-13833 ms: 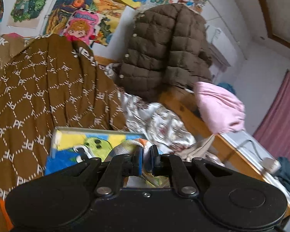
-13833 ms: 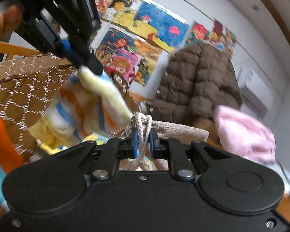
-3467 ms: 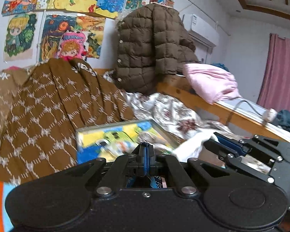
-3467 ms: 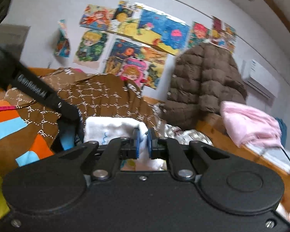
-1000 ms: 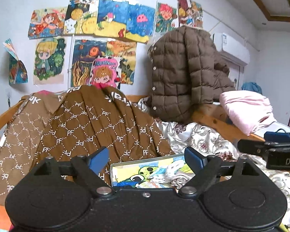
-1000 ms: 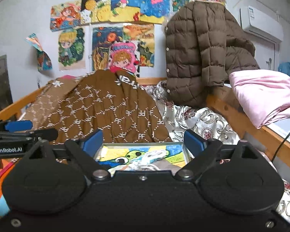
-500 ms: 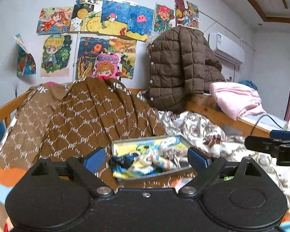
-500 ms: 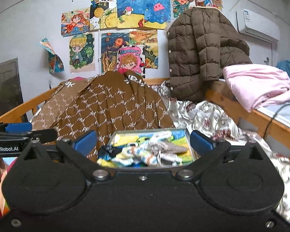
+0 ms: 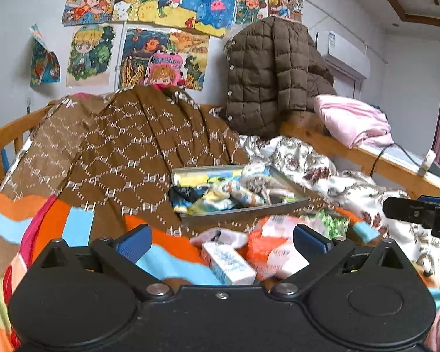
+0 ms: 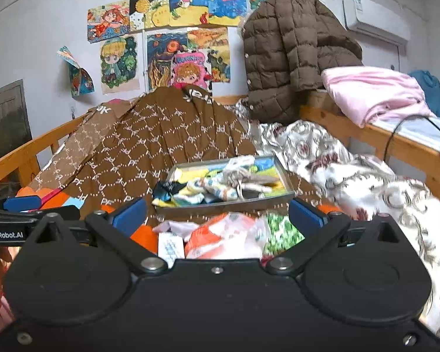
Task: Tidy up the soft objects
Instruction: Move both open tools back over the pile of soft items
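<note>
Since the earlier frames, both grippers have been drawn back and lowered, so that the tray (image 9: 243,211), once close under the fingers, is now seen farther off, and a heap of packets has come into view below. The left gripper (image 9: 221,239) is still being spread apart, with nothing pressed between its blue pads (image 9: 133,242); only the heap lies beyond the gap. The right gripper (image 10: 217,214) is seen fully released, its fingers wide and empty. In the left wrist view the tip of the right gripper is seen at the right edge, and in the right wrist view the left one is seen at the left edge.

The tray is set on the brown patterned blanket (image 9: 138,146), and the soft objects (image 10: 217,189), a tangle of small striped and yellow cloth pieces, are piled inside it, one dark piece hanging at its left end. Nearer the cameras, an orange and white packet (image 9: 275,252), a small white box (image 9: 228,264) and a green printed packet (image 10: 281,231) are lying just beside one another on the striped orange and blue cover (image 9: 58,228). A brown quilted jacket (image 9: 272,73) is hung at the bed's far corner, with a pink bundle (image 9: 352,120) on the wooden rail beside it.
</note>
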Available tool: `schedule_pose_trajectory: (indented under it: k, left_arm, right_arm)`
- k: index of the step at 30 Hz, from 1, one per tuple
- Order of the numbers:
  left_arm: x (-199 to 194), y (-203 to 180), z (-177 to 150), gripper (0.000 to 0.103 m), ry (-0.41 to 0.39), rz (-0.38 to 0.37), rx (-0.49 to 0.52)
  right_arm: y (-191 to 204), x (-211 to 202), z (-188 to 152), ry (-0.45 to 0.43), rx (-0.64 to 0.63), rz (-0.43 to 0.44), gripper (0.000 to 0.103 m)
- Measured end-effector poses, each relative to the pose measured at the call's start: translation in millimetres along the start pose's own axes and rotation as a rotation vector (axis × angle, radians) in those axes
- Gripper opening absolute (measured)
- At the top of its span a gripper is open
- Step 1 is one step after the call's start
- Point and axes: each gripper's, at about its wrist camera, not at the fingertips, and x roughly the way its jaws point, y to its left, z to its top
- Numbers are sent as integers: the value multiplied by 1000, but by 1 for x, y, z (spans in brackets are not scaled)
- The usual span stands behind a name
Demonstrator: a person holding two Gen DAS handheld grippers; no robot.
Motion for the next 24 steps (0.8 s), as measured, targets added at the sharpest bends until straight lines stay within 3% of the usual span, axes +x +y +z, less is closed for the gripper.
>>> schedule_pose_trajectory:
  k: [14,24]
  left_arm:
    - [11,10,-37,102,135,30,33]
    - [23,8,-47,102,216,53,64]
  right_arm:
    - [0,9,-37,107,84,-9,102]
    - [-2,29,-63,218,116,1,102]
